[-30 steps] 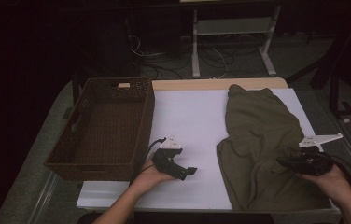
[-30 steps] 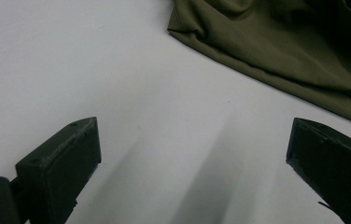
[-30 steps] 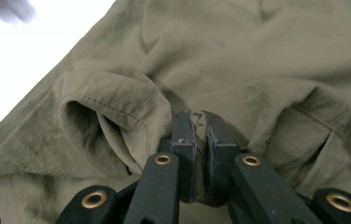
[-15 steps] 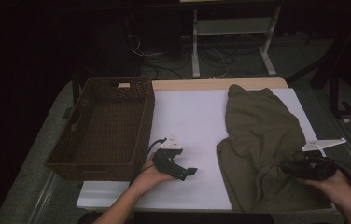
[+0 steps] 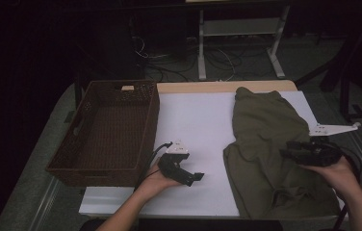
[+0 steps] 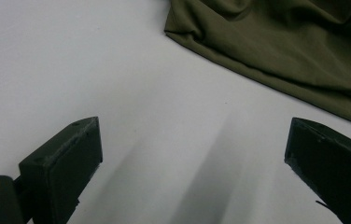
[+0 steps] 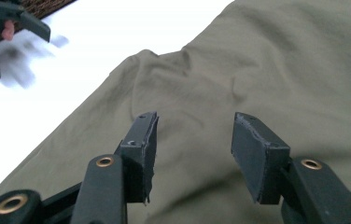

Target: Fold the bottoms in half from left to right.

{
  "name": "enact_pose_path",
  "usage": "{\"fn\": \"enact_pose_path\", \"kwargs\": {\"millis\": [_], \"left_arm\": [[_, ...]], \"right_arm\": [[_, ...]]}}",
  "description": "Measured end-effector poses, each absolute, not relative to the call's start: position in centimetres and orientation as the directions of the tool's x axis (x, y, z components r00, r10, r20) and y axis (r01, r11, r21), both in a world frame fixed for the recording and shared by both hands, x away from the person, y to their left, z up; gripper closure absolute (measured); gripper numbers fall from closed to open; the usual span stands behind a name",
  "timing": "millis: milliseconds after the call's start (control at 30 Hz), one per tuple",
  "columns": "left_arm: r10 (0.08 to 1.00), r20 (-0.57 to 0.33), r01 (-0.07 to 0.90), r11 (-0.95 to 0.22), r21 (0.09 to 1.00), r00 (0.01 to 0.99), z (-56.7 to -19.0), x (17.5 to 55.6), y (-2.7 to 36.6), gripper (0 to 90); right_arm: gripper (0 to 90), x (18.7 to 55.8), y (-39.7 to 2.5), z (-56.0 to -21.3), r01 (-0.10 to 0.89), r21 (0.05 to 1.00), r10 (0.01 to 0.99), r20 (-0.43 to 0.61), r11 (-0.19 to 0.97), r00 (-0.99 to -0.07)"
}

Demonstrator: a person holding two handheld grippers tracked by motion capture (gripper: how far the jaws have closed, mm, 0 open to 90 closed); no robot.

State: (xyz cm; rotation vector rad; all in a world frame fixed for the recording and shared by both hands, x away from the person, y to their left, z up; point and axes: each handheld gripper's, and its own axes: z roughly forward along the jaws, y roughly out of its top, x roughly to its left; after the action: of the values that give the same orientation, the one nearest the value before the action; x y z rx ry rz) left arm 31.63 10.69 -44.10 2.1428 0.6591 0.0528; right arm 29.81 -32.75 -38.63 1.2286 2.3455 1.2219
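Crumpled olive-green cloth garment [image 5: 270,149] lies rumpled on right half of white surface [image 5: 196,125], folds running lengthwise. Right tongs [image 5: 285,153] held over it, jaws apart, empty. Left tongs [image 5: 199,176] on bare white, jaws wide. Brown woven basket [image 5: 73,159] at left.

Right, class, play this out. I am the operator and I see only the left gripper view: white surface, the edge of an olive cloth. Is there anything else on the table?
Observer: Yes. In the high view a brown woven basket stands at the left side, beside the white surface.
Operator: Anything in it?
Observer: It looks empty from above.
Operator: Where is the other gripper?
Observer: The right gripper is over the near right part of the olive cloth, held in the person's hand.
Operator: Has it gripped the cloth?
Observer: No. In its own view its fingers stand apart above the fabric, with nothing pinched between them.
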Motion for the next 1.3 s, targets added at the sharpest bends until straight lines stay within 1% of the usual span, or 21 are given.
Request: {"fn": "enact_pose_path", "kwargs": {"millis": [233,467,700,767,1133,1300], "left_arm": [[0.471,-0.198,0.439,-0.482,0.758,0.86,-44.1,31.7,10.5,5.1],[0.465,-0.203,0.439,-0.484,0.757,0.862,-44.1,31.7,10.3,6.4],[0.466,-0.179,0.422,-0.491,0.762,0.867,-43.7,31.8,10.0,8.3],[0.468,-0.176,0.42,-0.489,0.765,0.866,-43.6,32.0,9.7,10.0],[0.463,-0.149,0.396,-0.5,0.77,0.874,-42.9,33.5,6.9,14.6],[0.466,-0.133,0.387,-0.507,0.77,0.875,-42.9,34.6,5.2,19.3]], "right_arm": [[44.1,32.8,-31.5,-39.9,0.586,0.746,0.754,0.175,0.318,-0.633],[42.8,34.8,-30.3,-40.8,0.596,0.726,0.753,0.166,0.344,-0.637],[42.0,34.3,-30.3,-41.3,0.599,0.714,0.752,0.156,0.362,-0.64],[41.7,34.0,-30.5,-41.3,0.599,0.713,0.753,0.154,0.364,-0.64],[40.8,33.9,-31.4,-41.3,0.603,0.72,0.76,0.165,0.343,-0.629],[40.7,33.9,-31.4,-41.3,0.604,0.72,0.762,0.163,0.343,-0.627]]}}
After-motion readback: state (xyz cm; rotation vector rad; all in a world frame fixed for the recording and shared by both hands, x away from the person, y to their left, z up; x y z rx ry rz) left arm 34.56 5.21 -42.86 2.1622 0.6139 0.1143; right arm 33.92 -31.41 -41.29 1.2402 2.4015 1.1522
